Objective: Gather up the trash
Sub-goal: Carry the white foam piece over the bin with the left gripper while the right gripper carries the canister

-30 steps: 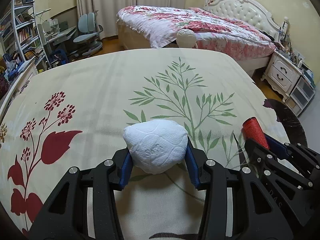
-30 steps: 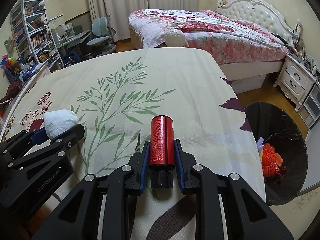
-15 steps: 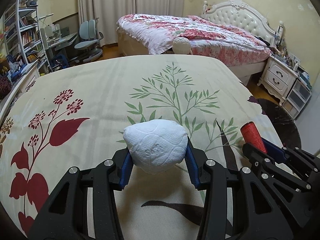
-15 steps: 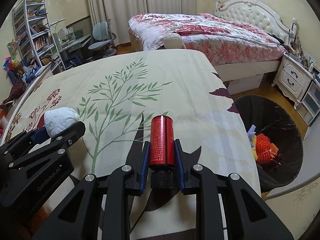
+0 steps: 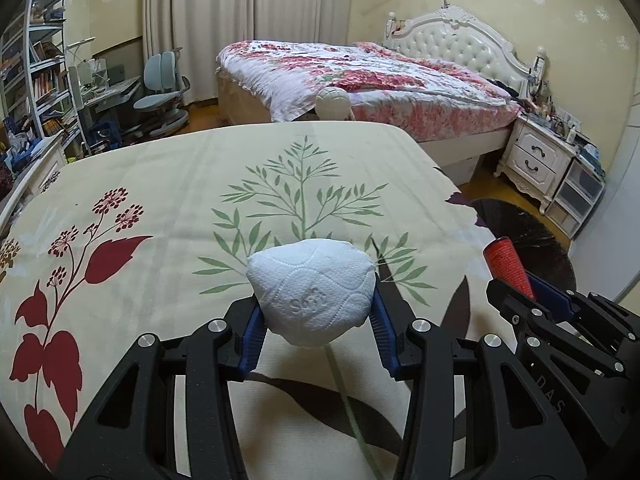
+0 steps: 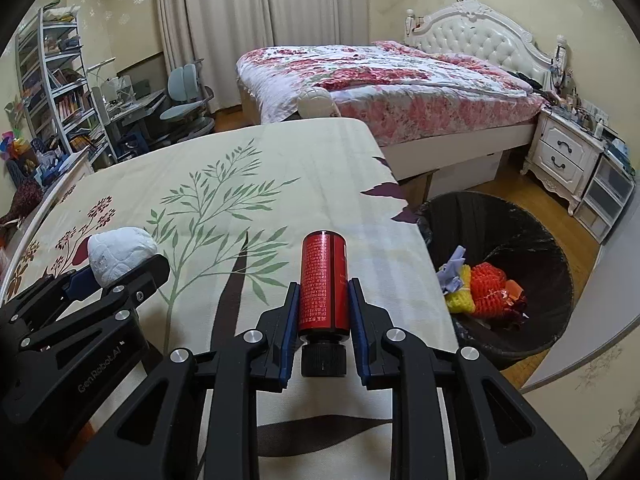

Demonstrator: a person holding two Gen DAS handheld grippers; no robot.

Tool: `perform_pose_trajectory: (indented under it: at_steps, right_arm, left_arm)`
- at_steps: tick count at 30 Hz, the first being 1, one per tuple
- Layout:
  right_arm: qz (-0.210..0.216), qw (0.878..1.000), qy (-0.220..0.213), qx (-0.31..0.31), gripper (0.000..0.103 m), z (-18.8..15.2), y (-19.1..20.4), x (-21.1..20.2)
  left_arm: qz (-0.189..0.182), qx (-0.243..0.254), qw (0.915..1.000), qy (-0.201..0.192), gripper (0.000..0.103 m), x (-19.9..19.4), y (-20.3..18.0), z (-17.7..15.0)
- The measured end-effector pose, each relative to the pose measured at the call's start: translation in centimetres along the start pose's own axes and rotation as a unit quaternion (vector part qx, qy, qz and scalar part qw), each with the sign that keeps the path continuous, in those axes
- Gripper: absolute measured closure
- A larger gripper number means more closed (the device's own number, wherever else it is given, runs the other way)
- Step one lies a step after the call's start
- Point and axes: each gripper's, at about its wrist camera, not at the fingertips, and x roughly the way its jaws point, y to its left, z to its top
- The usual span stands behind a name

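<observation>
A: What are the two tools gripping right now?

B: The left gripper (image 5: pixel 316 320) is clamping its blue pads on a crumpled white tissue wad (image 5: pixel 312 294), jaws partly apart around its bulk. The right gripper (image 6: pixel 323 310) is pinching a red bottle (image 6: pixel 323 284) with a black cap, jaws nearly closed on its narrow body. Both are hanging clear above the floral bedspread (image 5: pixel 160 200).

A: What is changing?

B: Compared with a second ago, both hands are travelling sideways and a little upward together. In the right wrist view, the black trash bin (image 6: pixel 500 220) is showing more of its inside than it did, sitting on the floor just past the mattress edge. Neither grip is changing. I judge the pickup finished and the carry under way; the drop is still to come.

A: What is the bin holding?

B: Orange and yellow netting (image 6: pixel 484 288) and a scrap of pale paper.

A: Any writing?

B: The tissue is embossed with "Soft". The left gripper's body is reading "GenRobot.AI" in the right view. The bottle is carrying fine print, too small to read.
</observation>
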Motion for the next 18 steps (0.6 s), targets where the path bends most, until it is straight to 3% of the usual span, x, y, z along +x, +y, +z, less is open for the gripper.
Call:
perform_pose_trajectory:
  at_steps: [18]
  right_arm:
    - [-0.082, 0.994, -0.038, 0.062, 0.078, 0.8, -8.2, -2.1]
  left_arm:
    - [-0.066, 0.047, 0.9963, -0.028, 0.058, -0.1, -8.1, 2.4]
